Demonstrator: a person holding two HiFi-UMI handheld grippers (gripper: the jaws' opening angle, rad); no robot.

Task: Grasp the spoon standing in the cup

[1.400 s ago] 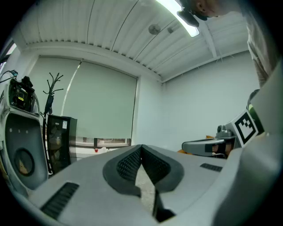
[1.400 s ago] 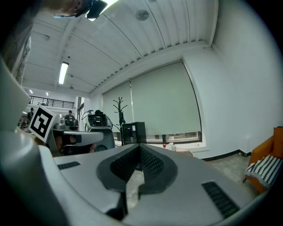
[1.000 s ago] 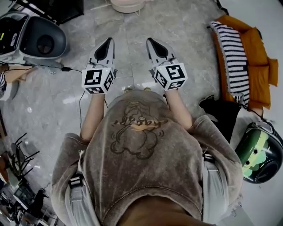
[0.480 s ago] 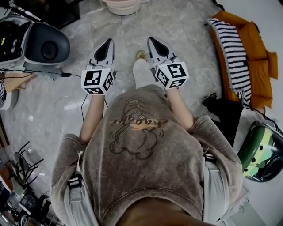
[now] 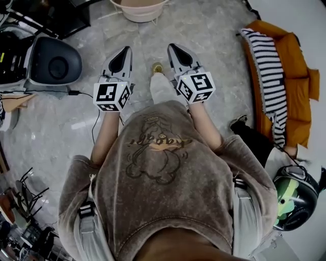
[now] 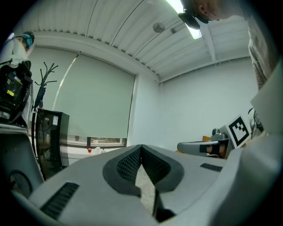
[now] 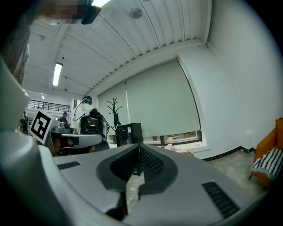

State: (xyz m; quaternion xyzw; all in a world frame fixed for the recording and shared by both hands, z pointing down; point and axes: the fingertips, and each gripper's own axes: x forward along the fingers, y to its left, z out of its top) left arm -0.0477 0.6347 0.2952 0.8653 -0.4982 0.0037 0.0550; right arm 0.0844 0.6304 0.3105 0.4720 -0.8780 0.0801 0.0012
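Observation:
No cup or spoon shows in any view. In the head view my left gripper and right gripper are held side by side in front of the person's chest, above a grey marble floor. Both point forward with their jaws closed together and nothing between them. The left gripper view shows the left gripper shut, aimed at a pale wall and a window blind. The right gripper view shows the right gripper shut too, facing a room with a blind and a coat stand.
A pale basin stands on the floor far ahead. A dark round-mouthed box sits at the left with a cable beside it. An orange sofa with a striped blanket is at the right. The person's leg steps between the grippers.
The person has walked forward: the floor things slid down and outward in the head view, and a leg with a shoe came in between the grippers. Both grippers stayed shut.

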